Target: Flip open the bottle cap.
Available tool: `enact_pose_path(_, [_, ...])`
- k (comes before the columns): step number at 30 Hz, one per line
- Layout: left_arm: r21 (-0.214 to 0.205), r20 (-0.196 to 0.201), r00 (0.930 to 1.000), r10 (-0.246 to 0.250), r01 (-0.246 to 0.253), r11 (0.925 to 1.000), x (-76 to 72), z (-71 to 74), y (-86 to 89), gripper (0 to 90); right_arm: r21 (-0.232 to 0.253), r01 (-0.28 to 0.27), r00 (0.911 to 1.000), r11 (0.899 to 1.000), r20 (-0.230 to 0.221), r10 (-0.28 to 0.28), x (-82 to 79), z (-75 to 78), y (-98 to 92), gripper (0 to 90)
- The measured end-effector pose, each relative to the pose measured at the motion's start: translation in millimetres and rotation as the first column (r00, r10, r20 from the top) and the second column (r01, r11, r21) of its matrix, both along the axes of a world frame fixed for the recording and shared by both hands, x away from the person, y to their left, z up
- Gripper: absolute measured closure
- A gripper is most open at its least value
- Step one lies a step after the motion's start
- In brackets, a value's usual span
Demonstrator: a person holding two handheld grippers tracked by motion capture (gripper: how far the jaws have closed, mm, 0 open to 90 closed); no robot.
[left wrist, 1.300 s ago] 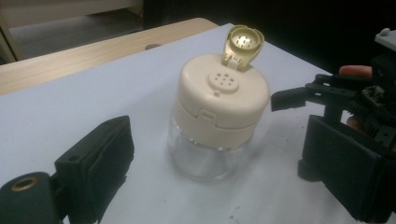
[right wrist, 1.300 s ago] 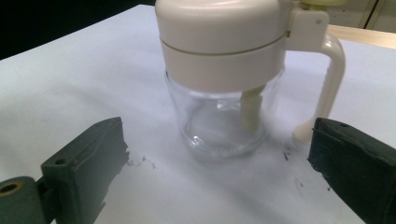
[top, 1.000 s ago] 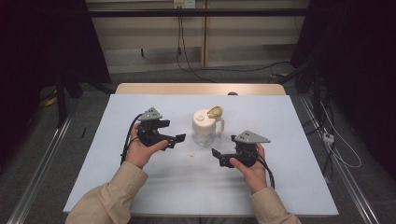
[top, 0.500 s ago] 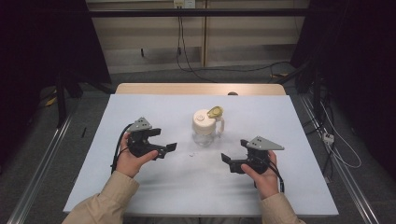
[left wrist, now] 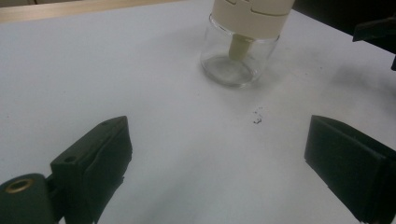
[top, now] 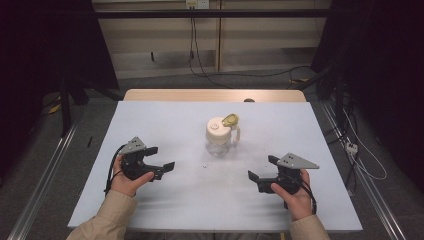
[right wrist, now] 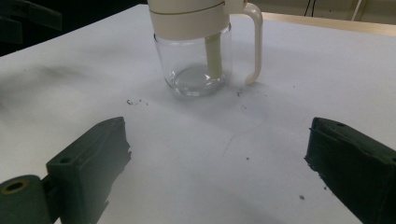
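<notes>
Both grippers had pulled back toward the person & spread wider apart vs. the earlier high-view frames, where they sat close on either side of the jar. Left gripper (top: 161, 159) was held low over the table w/ jaws wide apart, nothing between them; right gripper (top: 261, 169) likewise, jaws wide apart & empty. Each sat well apart from the jar, pointing inward toward the table's middle.

Glass jar (top: 219, 141) stood upright near the center of the white table (top: 150, 120), w/ a cream lid (top: 217, 127) on top & its small yellowish flap (top: 230, 119) flipped open at the far right. Nothing showed inside except a cream tube (right wrist: 214, 57) running down from the lid.

Right gripper view showed the jar's cream handle (right wrist: 254, 42) in profile; left gripper view caught the jar (left wrist: 239, 59) from the other side, handle hidden, & the right gripper's jaw tip at its top right edge. Dark crumbs (left wrist: 257, 120) lay on the table btw. jar & person. Cables (top: 220, 75) ran across the floor beyond the table.
</notes>
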State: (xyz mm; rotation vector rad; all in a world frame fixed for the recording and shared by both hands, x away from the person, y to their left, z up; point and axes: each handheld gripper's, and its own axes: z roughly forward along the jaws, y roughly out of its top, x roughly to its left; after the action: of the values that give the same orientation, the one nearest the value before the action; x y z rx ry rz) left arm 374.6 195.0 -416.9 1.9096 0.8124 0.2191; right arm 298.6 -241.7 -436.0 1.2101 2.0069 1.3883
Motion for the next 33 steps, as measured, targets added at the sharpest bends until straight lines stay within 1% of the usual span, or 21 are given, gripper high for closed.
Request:
enact_pose_path(1, [-0.009,0.001,1.0,0.001,-0.001,1.0,-3.2,-1.8,3.5,7.6,-0.004,-0.001,1.0,1.0,-0.001,0.001,-0.9,0.0,-1.3,5.3])
enact_pose_path(6, [-0.019,-0.011,0.9999,0.006,-0.006,0.9998,-7.5,-5.9,11.3,7.6,-0.003,0.0,1.0,1.0,0.002,0.0,-4.6,-0.5,-7.6,5.6])
enact_pose_path(13, [-0.036,0.004,1.0,0.005,-0.005,0.9993,-11.2,-6.7,17.1,7.5,-0.015,0.003,1.0,1.0,0.005,-0.003,-9.9,-2.7,-15.8,5.8])
enact_pose_path(15, [-0.034,0.005,1.0,0.004,-0.004,0.9994,-12.3,-7.4,19.2,7.5,-0.02,0.001,1.0,1.0,0.007,-0.001,-10.8,-2.7,-17.2,5.8])
enact_pose_path(16, [-0.032,-0.001,1.0,0.003,-0.003,0.9995,-13.5,-7.8,21.1,7.5,-0.023,0.007,0.9999,1.0,0.008,-0.007,-12.9,-2.9,-19.5,6.0])
enact_pose_path(17, [-0.027,0.003,1.0,0.002,-0.001,0.9996,-14.1,-7.5,22.5,7.5,-0.021,0.01,0.9999,1.0,0.005,-0.01,-13.9,-3.2,-20.3,5.9])
enact_pose_path(22, [-0.025,0.012,0.9999,0.002,-0.001,0.9997,-15.5,-8.0,26.5,7.2,-0.039,0.008,0.9999,0.999,0.006,-0.008,-17.7,-5.4,-25.1,6.0])
enact_pose_path(24, [-0.021,0.006,1.0,0.003,-0.003,0.9998,-16.3,-9.6,28.0,7.2,-0.033,0.012,0.9999,0.999,0.004,-0.012,-18.4,-5.5,-26.9,6.1])
enact_pose_path(29, [-0.018,0.005,1.0,0.001,-0.001,0.9998,-17.3,-11.7,30.2,7.2,-0.033,0.006,1.0,0.999,0.003,-0.006,-19.0,-6.8,-25.8,6.1])
enact_pose_path(32, [-0.018,-0.001,1.0,0.004,-0.004,0.9998,-16.7,-12.9,31.9,7.2,-0.043,0.007,1.0,0.999,0.005,-0.007,-19.1,-6.9,-24.6,6.0])
enact_pose_path(33, [-0.012,-0.002,1.0,0.005,-0.005,0.9999,-16.4,-13.8,32.5,7.2,-0.045,0.01,0.9999,0.999,0.006,-0.01,-19.1,-7.1,-24.9,5.9])
